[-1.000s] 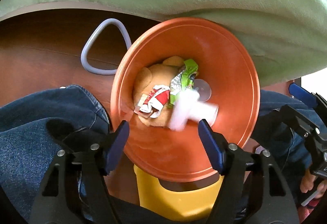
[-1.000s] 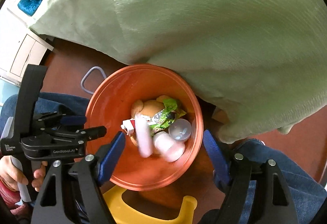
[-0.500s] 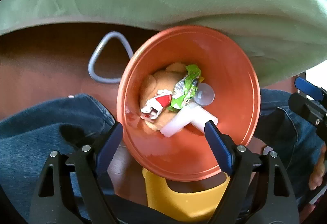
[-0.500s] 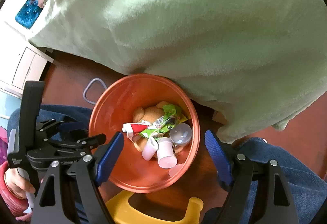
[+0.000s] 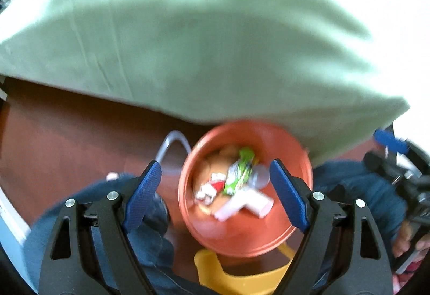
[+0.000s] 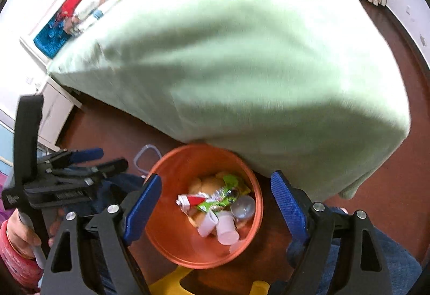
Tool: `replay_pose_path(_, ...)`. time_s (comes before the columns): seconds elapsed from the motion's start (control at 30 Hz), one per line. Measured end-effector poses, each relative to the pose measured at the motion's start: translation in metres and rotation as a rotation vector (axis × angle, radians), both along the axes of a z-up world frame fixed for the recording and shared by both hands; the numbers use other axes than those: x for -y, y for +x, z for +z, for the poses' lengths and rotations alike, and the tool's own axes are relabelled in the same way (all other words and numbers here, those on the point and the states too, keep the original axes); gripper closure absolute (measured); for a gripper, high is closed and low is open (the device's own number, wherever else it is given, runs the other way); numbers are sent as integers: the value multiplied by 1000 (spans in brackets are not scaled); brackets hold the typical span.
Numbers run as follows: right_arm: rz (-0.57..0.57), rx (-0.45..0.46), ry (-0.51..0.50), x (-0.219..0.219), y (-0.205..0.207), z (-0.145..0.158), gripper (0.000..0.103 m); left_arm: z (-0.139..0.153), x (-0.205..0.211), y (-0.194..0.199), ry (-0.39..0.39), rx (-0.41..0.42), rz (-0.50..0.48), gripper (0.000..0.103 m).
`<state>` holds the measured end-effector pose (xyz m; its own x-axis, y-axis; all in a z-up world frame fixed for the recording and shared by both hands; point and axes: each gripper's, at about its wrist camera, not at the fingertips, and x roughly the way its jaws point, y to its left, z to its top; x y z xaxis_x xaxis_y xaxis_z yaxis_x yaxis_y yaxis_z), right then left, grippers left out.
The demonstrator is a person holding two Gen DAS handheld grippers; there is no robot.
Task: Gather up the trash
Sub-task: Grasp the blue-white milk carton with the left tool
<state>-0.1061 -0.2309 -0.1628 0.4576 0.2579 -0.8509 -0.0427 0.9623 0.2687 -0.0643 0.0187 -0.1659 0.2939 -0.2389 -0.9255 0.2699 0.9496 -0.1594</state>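
One orange bin point(image 6: 172, 235) holds two white cups point(image 6: 227, 229) and two wrappers point(image 6: 215, 199); left gripper point(image 5: 215, 192) wide, right gripper point(image 6: 216, 203) opening, both empty.

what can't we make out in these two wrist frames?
- Left wrist: motion blur smears the trash in the orange bin; the wrapper print is unreadable.
- Right wrist: the tan item lies under wrappers and cups, identity unclear.
- Both views: the yellow object is cut off by the bottom edge and the bin.
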Motion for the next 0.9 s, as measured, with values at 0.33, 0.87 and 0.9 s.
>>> replay_pose_path(0.33,40,75,30,-7,-5,20,21,100,-6,66,-92,260,59,17)
replay_pose_path(0.87,45,89,43,-5,-8,22,20,140,72,241,-40,411,-34,16)
replay_pose_path(0.9,46,91,40,-5,-8,22,20,138,73,252,-35,406,-23,16)
